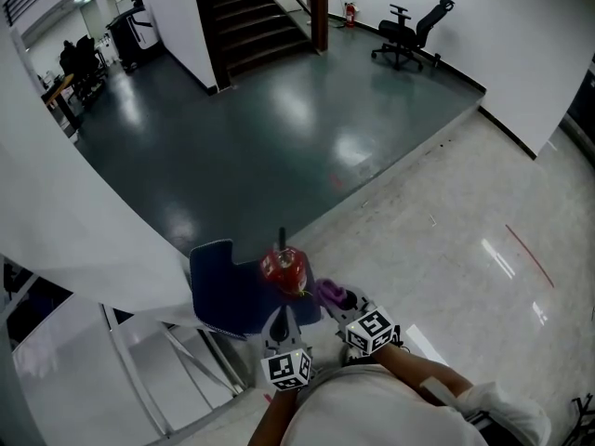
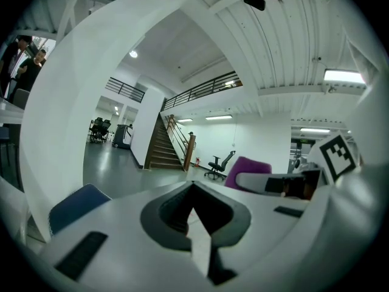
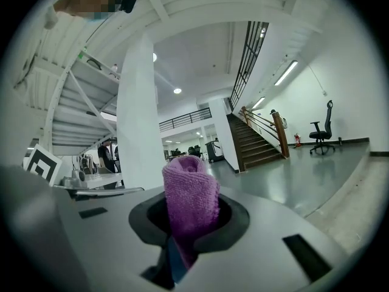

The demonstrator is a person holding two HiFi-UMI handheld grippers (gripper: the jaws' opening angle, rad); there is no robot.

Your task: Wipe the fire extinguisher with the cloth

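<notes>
Right gripper (image 3: 182,254) is clamping the rolled purple cloth (image 3: 189,193), while the left gripper (image 2: 197,230) is keeping its jaws pressed together on nothing. Only the head view is showing the red fire extinguisher (image 1: 284,269), apparently standing at a blue seat (image 1: 218,291) just ahead of both grippers; neither gripper view is catching it. Pushing the cloth against it unbraced is likely risking a topple.
</notes>
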